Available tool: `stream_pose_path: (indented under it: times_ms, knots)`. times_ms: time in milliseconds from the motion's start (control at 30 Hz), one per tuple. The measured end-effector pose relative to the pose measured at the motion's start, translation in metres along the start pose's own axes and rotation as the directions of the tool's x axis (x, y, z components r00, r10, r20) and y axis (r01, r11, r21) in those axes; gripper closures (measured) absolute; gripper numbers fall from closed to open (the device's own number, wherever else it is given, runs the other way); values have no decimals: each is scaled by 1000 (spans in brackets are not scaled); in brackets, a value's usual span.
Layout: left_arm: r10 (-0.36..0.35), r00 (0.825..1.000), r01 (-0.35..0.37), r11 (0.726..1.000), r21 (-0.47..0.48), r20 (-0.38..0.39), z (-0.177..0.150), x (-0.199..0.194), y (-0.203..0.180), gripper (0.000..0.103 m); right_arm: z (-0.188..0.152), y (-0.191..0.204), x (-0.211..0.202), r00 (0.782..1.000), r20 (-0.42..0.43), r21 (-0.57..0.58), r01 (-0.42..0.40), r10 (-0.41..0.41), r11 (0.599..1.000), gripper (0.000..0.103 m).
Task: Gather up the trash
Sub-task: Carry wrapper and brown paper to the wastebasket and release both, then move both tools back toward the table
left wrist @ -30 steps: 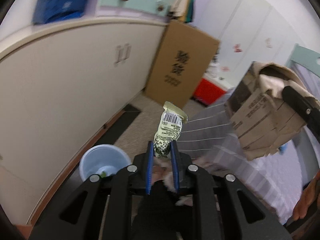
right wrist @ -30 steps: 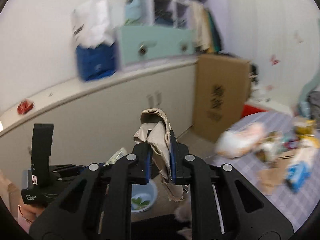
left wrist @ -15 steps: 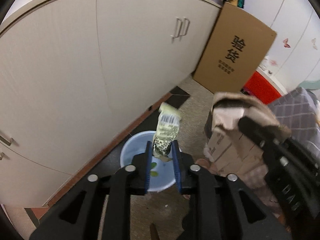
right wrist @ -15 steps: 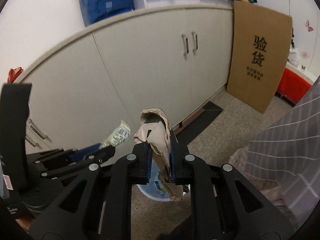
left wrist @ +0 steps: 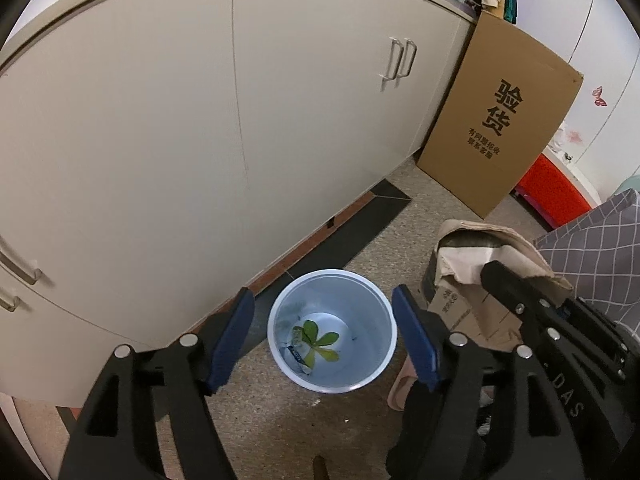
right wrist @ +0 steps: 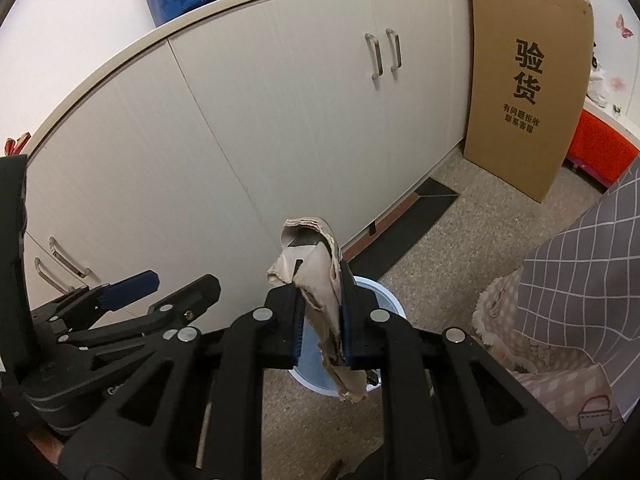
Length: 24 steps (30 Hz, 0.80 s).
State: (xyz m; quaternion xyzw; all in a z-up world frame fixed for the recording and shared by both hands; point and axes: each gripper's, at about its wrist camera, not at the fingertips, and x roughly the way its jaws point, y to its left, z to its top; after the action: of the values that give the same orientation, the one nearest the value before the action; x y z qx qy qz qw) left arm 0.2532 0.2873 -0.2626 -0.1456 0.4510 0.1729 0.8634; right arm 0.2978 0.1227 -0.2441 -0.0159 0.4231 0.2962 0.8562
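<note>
Crumpled cardboard scrap (right wrist: 320, 280) pinched tight in right gripper (right wrist: 322, 320); left gripper (left wrist: 322, 340) just spread wide, nothing between, right over pale blue bin (left wrist: 360, 292).

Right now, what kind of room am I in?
Probably a room in a home, used partly for storage: beige cabinets along the wall, a flattened cardboard box leaning on them, and a small bin on the speckled floor.

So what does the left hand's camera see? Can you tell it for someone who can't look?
The left gripper hangs open and empty right above a pale blue bin on the floor, with green leaves and a wrapper inside. Beside it, the right gripper pinches crumpled cardboard, near white cupboards.
</note>
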Motion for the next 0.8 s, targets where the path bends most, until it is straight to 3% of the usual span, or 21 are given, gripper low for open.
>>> stream_pose_path:
  times_ms: [300, 367, 400, 433, 467, 800]
  knots:
    - [67, 997, -66, 998, -21, 26, 0, -6, 14, 27, 11, 2, 10, 1000, 11, 6, -24, 24, 1000, 88]
    - [89, 995, -88, 996, -34, 33, 3, -7, 16, 26, 13, 5, 11, 999, 31, 7, -39, 38, 999, 83]
    - [106, 994, -104, 994, -42, 38, 4, -8, 19, 25, 15, 6, 12, 998, 53, 8, -41, 41, 999, 72]
    - [122, 992, -120, 992, -49, 42, 5, -8, 21, 25, 16, 7, 12, 997, 64, 8, -40, 39, 999, 48]
    - [131, 990, -129, 990, -56, 43, 6, -8, 21, 24, 17, 8, 12, 996, 77, 8, -34, 33, 999, 43]
    - [120, 990, -114, 990, -78, 73, 8, -32, 18, 24, 17, 0, -20, 994, 106, 23, -25, 23, 999, 42]
